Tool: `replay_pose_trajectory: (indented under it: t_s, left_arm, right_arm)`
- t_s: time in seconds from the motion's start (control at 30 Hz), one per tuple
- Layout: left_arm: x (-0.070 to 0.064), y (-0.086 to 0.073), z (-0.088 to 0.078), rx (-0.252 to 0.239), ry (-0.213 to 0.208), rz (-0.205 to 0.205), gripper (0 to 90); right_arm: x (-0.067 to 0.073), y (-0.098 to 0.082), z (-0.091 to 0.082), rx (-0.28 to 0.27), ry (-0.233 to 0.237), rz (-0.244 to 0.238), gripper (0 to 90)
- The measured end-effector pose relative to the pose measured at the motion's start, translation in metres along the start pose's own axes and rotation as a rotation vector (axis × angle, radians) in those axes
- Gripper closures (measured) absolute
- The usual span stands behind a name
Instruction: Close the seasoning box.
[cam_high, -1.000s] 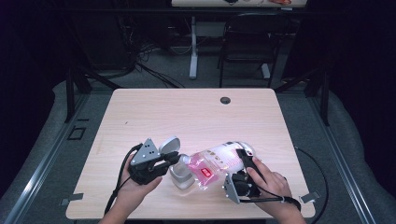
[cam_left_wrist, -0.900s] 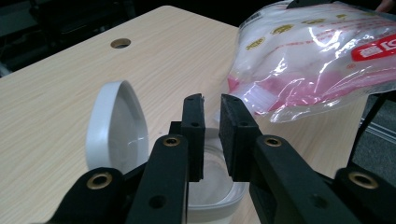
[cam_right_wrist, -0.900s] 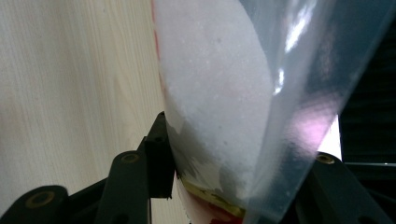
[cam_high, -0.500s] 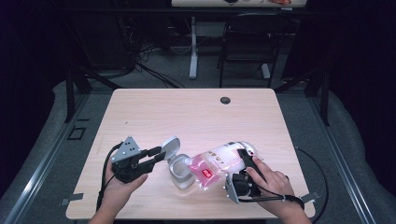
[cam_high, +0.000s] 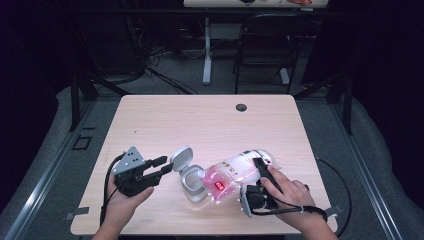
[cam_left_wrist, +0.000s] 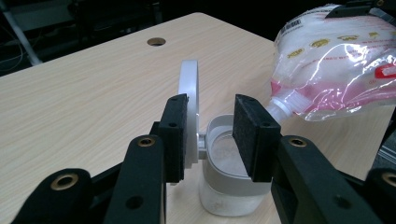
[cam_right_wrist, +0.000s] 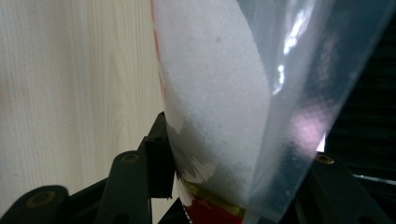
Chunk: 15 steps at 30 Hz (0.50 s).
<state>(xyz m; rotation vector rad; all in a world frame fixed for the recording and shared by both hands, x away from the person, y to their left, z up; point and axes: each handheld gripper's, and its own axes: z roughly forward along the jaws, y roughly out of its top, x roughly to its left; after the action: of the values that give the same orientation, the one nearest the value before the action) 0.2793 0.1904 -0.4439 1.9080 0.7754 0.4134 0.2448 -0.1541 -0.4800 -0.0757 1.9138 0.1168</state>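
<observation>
- Pour step: my right gripper fingers pinch the refill bag, spout over the flip-lid jar.
- Left gripper fingers just opened, spread round the lid, not gripping.
- Next: tilt bag further, keep spout w/in the rim.

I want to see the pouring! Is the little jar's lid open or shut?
Open. The lid stands upright on its hinge beside the jar, whose mouth is uncovered, with white grains inside.
</observation>
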Motion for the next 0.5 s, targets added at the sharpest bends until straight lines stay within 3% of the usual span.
replay_pose_trajectory:
  t_s: [0.1,0.37,0.5]
  left_arm:
    - [0.001,0.000,-0.002,-0.005,0.003,-0.005,64.8]
    - [0.006,-0.002,-0.005,-0.010,0.014,-0.014,64.4]
    - [0.011,-0.002,-0.009,-0.015,0.027,-0.021,64.4]
  right_arm:
    - [-0.003,0.001,-0.001,0.020,-0.005,-0.031,52.9]
    - [-0.006,0.002,-0.002,0.035,-0.019,-0.053,53.0]
    - [-0.005,0.002,-0.001,0.018,-0.014,-0.045,52.9]
